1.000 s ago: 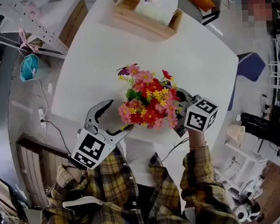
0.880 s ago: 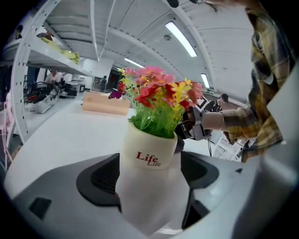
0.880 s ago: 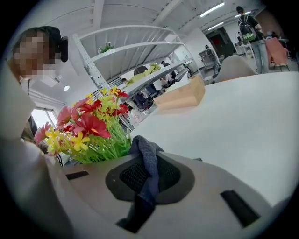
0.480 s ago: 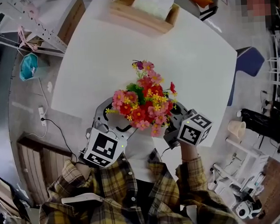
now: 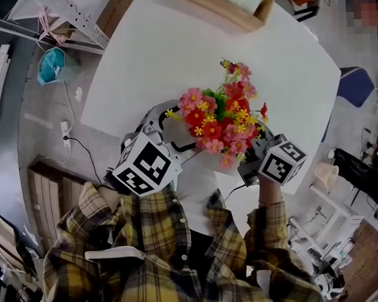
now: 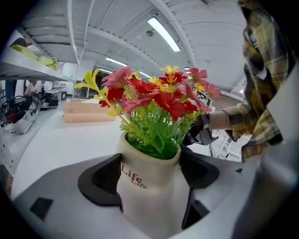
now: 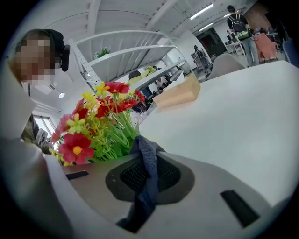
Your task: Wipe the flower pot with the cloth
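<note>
pots: one cream ceramic flower pot (image 6: 145, 198) holding red, pink and yellow flowers (image 5: 222, 117), clamped between the jaws of the left gripper (image 6: 149, 176) at the near edge of the white table (image 5: 171, 60). cloths: one dark blue woven cloth (image 7: 145, 158), pinched in the closed right gripper (image 7: 147, 179) just beside the flowers. one wooden tray (image 5: 232, 9) sits at the far edge, with bare tabletop between. both grippers angle inward.

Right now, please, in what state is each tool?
Left tool: closed on the flower pot.
Right tool: closed on the cloth.
</note>
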Available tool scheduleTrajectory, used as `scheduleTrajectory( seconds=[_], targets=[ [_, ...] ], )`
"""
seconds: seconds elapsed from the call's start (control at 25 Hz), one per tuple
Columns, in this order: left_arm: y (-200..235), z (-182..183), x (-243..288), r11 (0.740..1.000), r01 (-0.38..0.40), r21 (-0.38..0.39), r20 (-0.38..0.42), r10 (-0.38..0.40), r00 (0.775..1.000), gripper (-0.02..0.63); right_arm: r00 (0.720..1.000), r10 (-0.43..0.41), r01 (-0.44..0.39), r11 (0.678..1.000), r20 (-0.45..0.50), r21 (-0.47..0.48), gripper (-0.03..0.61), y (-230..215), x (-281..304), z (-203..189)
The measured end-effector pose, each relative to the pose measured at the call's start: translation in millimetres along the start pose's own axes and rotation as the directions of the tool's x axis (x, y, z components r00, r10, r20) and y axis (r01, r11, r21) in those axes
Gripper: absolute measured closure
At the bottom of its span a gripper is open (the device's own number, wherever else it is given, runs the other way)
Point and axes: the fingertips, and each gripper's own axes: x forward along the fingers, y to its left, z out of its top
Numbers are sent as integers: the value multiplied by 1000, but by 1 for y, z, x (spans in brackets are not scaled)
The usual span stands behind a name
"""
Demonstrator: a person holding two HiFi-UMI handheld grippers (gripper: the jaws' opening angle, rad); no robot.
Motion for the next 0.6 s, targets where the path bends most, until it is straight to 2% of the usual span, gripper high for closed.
scheduleTrajectory(
  seconds=[0.36,0.6],
  targets=[
    [14,0,0,980,176,90,-53,-172,984,218,1000,15,-17,998,-24,-54,561,-15,26,26],
    [16,9,6,933,321,164,-115,-305,945,218,997,70,-73,994,-42,-81,562,-26,34,47]
  ],
)
